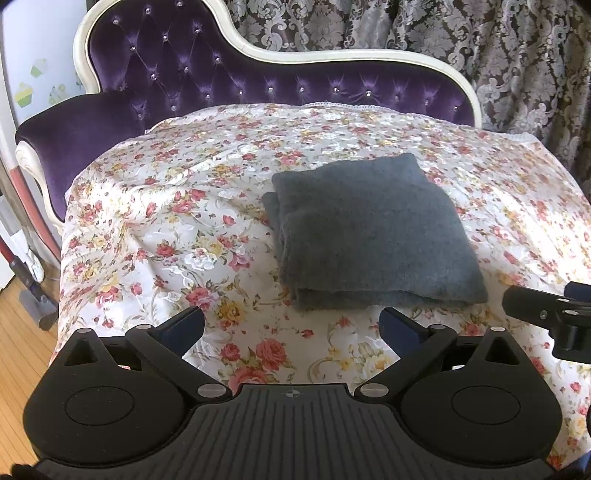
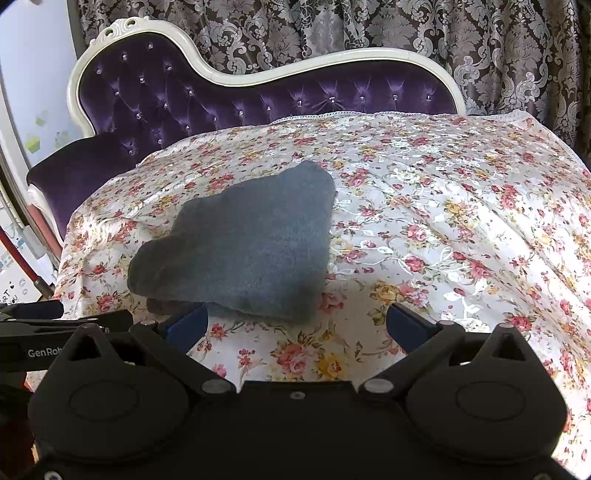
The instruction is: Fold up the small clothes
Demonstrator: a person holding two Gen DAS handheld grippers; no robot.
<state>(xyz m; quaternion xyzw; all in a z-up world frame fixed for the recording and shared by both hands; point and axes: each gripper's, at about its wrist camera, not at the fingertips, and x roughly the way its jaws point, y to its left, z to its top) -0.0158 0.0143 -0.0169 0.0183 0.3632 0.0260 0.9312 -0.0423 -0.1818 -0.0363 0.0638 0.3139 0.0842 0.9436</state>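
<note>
Both the left gripper and the right gripper hover spread wide and empty just short of the folded grey garment, which lies on the floral sheet covering the purple tufted chaise. A careless pinch could drag the slippery sheet along or spill the stacked layers. The patterned curtain hangs behind; nothing blocks the approach.

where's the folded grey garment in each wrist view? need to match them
Left wrist: folded grey garment sits centre-right on the floral cloth, just beyond the open left tool.
Right wrist: it sits centre-left, its near edge just beyond the left finger of the open right tool.
Shared landmark: purple tufted sofa back behind the cloth.
</note>
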